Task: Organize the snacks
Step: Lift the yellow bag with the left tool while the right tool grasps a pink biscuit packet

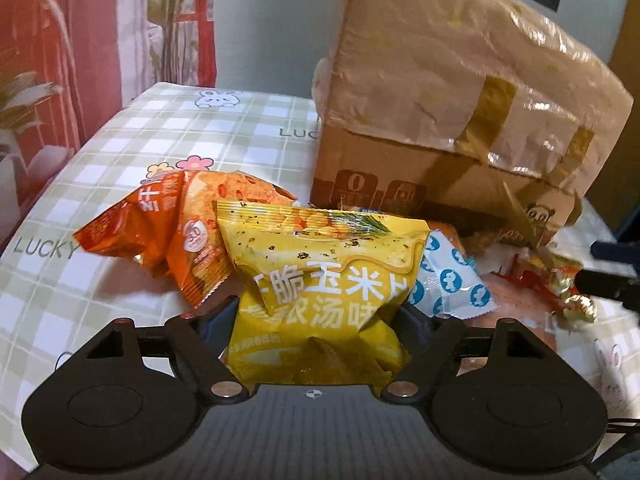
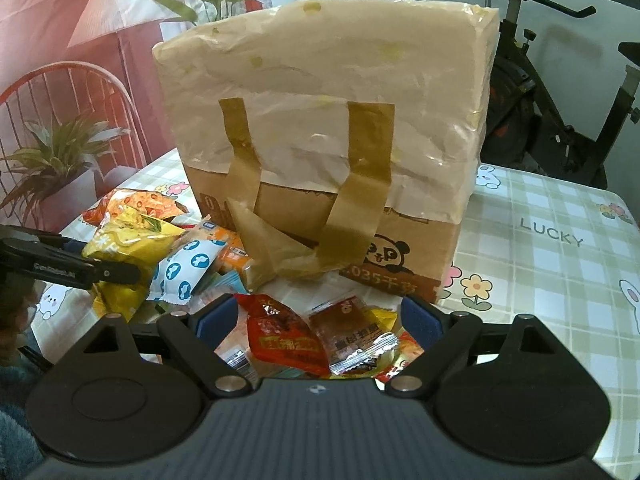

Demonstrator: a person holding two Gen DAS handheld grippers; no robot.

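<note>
Yellow foil fills the gap of the left gripper [image 1: 316, 312]: the yellow corn-chip bag [image 1: 320, 280] stands between its two fingers, its lower half sunk in the gap and its sealed top edge pointing away from the camera, so the bag's long axis runs roughly along the line the gripper points. The bag's sides bulge against both inner pads and its foil creases where they meet, so I judge the jaws closed on it, at a fairly wide setting because the bag is puffy. Just behind and to the left lies an orange snack bag [image 1: 176, 236], touching the yellow one; to the right a white-and-blue packet [image 1: 452, 280] leans against it. Beyond them all stands the taped cardboard box [image 1: 460, 128] on the checked bench [image 1: 120, 140], farther on and to the right of the held bag. In the right wrist view the right gripper [image 2: 320, 320] hangs with jaws wide over a heap of small red wrapped snacks [image 2: 288, 336], which lie between the fingers but with clear space beside each pad, so nothing is gripped. The left hand is therefore the one placed to carry its bag; the coming move likely turns on lifting it clear of its two neighbours.
</note>
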